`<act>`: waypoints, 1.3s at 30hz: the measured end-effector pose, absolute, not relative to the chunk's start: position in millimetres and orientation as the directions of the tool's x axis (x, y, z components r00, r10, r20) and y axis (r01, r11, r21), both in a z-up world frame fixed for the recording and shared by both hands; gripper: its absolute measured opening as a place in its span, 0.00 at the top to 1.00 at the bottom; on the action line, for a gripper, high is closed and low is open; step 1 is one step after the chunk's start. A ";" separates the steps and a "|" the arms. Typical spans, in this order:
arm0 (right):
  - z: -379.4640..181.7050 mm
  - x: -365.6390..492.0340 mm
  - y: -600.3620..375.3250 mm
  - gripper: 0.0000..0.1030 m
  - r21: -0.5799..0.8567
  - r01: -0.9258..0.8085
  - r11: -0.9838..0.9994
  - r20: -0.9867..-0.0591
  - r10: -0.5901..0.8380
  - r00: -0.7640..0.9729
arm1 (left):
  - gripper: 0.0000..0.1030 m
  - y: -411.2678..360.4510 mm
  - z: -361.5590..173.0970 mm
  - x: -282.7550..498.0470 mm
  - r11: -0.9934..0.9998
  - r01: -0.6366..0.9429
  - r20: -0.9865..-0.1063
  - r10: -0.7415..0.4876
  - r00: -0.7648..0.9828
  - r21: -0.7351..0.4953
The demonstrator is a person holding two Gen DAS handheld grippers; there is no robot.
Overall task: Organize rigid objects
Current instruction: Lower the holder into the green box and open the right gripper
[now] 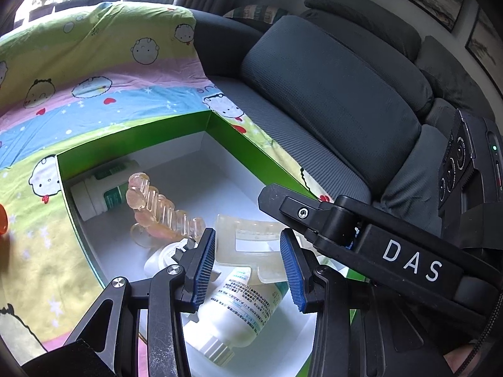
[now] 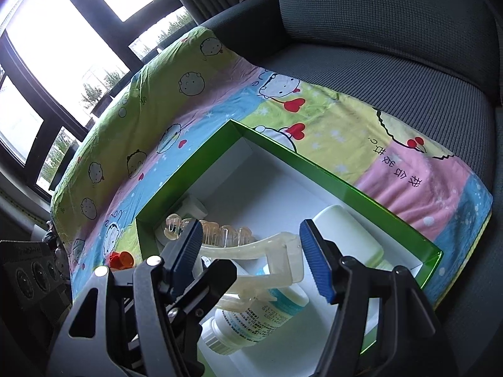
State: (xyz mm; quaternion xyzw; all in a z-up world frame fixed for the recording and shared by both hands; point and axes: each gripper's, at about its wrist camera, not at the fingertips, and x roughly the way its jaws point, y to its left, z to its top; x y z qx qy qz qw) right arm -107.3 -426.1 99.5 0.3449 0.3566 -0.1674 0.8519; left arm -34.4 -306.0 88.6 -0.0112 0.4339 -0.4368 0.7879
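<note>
A green box with a white inside (image 1: 132,133) (image 2: 330,176) lies on a cartoon-print cloth. It holds white bottles (image 1: 239,308) (image 2: 261,314), a clear pinkish ribbed piece (image 1: 157,210) (image 2: 217,231) and a pale translucent bracket (image 1: 248,245) (image 2: 276,251). My left gripper (image 1: 248,267) is open and empty, hovering over the bracket and a bottle. My right gripper (image 2: 251,254) is open and empty above the same bracket. The right gripper's body (image 1: 377,251) crosses the left wrist view.
An orange cap (image 2: 121,259) (image 1: 2,220) lies on the cloth (image 1: 94,72) (image 2: 188,110) outside the box's left wall. A dark grey sofa seat and cushions (image 1: 330,94) (image 2: 393,47) lie beyond the cloth. Windows (image 2: 63,31) stand at the back left.
</note>
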 end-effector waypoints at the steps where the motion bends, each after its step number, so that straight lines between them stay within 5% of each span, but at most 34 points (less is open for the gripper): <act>1: 99.0 -107.6 -427.0 0.37 0.470 0.533 0.703 -0.724 -0.038 0.689 | 0.59 -306.5 88.1 -34.2 0.618 0.680 -0.675 -0.698 0.241 -0.396; 39: 98.6 -106.7 -430.7 0.36 0.448 0.570 0.689 -0.737 -0.077 0.672 | 0.59 -285.8 92.3 -37.2 0.634 0.630 -0.660 -0.710 0.246 -0.447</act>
